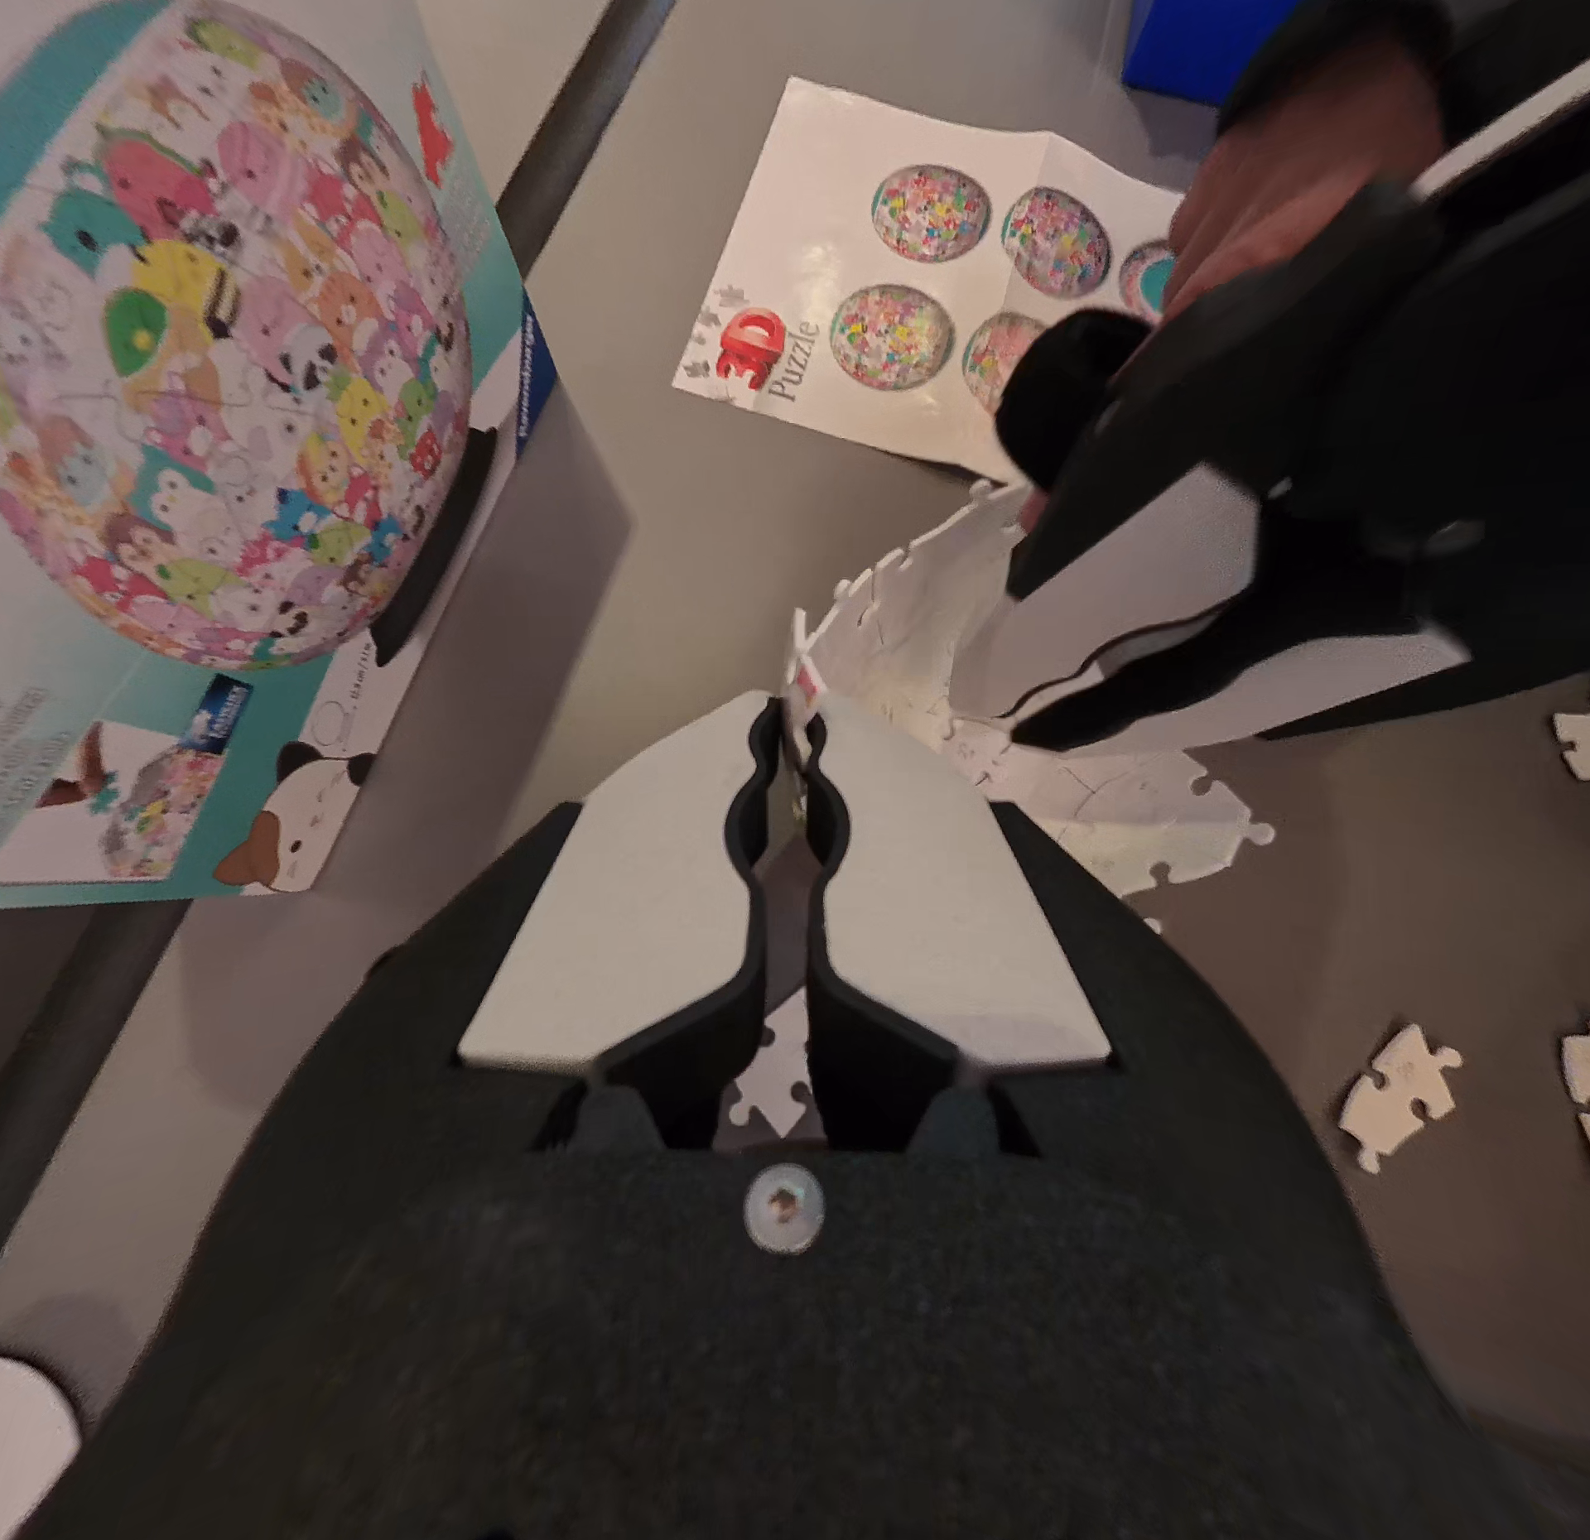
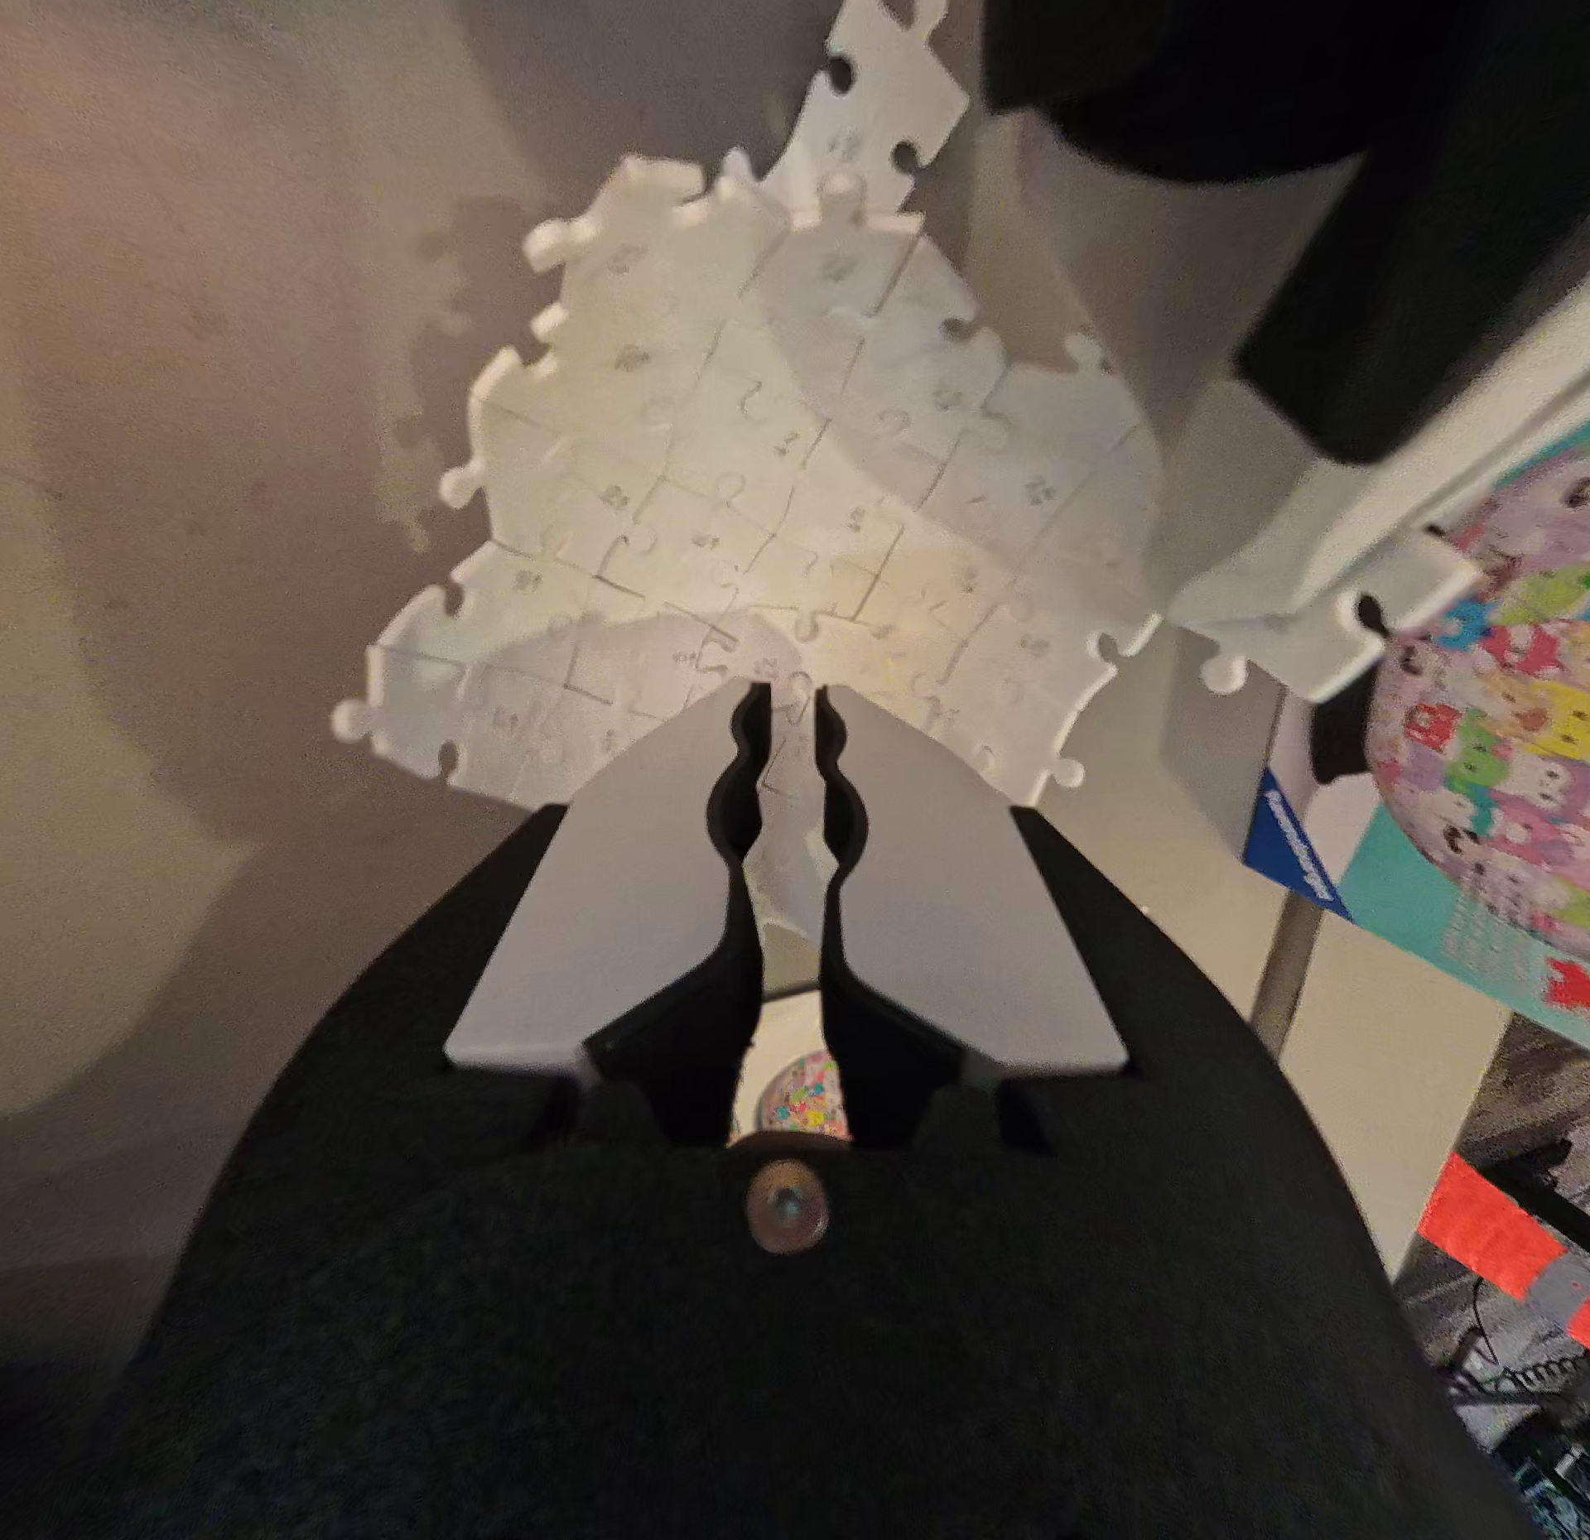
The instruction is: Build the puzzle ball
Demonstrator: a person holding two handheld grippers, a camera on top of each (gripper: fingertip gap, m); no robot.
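My right gripper (image 2: 791, 707) is shut on the lower edge of the assembled puzzle section (image 2: 774, 484), a curved sheet of joined white pieces seen from its numbered back, held up off the table. In the left wrist view this section (image 1: 903, 638) stands just ahead of my left gripper, with the right gripper (image 1: 1024, 664) at its right side. My left gripper (image 1: 796, 724) is shut on a single puzzle piece (image 1: 804, 694), held edge-on next to the section's left edge. In the right wrist view that piece (image 2: 1411, 604) sticks out of the left gripper to the right of the section.
The puzzle box (image 1: 215, 380) with the colourful ball picture lies at the left, also seen in the right wrist view (image 2: 1506, 724). An instruction leaflet (image 1: 903, 277) lies behind. Loose white pieces (image 1: 1398, 1094) lie on the grey table at the right. A hand (image 1: 1291, 183) holds the right gripper. There is about 8 cm between the tips of the two grippers.
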